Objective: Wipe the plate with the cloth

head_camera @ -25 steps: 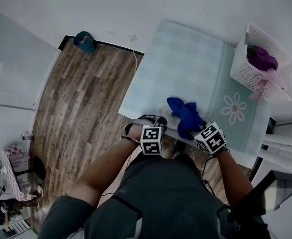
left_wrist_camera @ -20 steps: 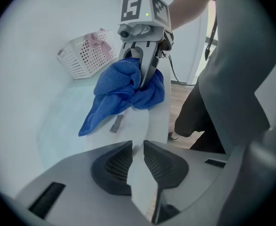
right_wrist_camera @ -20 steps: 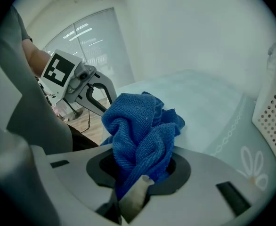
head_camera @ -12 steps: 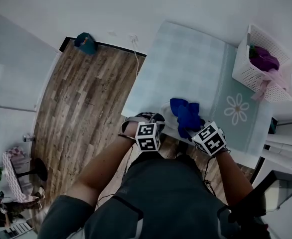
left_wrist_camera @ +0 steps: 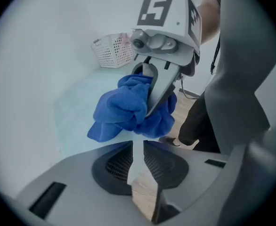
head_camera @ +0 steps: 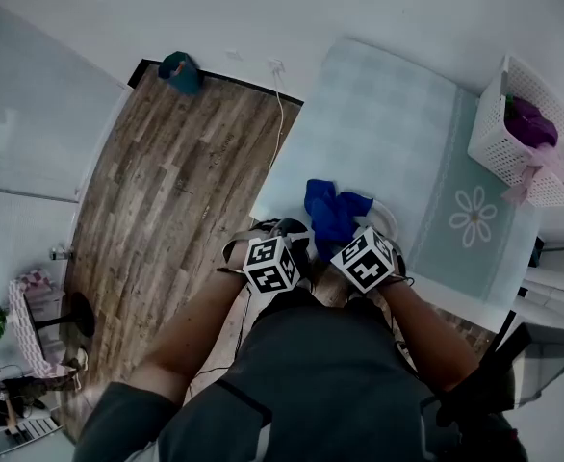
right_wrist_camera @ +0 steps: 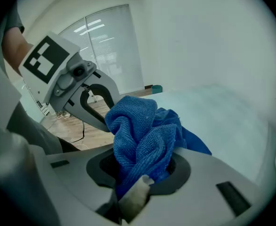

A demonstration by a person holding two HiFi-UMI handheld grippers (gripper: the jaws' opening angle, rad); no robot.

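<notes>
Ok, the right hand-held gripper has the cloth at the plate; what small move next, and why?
Probably sweep the right hand-held gripper toward the bare right rim of the plate: its jaws pinch the blue cloth, bunched over the left side in the head view.

cloth [right_wrist_camera: 142,135]: blue looped microfibre, matt | floor [head_camera: 166,191]: wood-grain planks | basket [head_camera: 486,135]: white plastic lattice

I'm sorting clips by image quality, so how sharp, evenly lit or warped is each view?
Head view: dim and flat, with strong fisheye bending of the table edges. Left gripper view: blue cloth fairly sharp, near jaws soft, dark round vignette. Right gripper view: cloth weave crisp, background pale and washed out, same vignette.
</notes>
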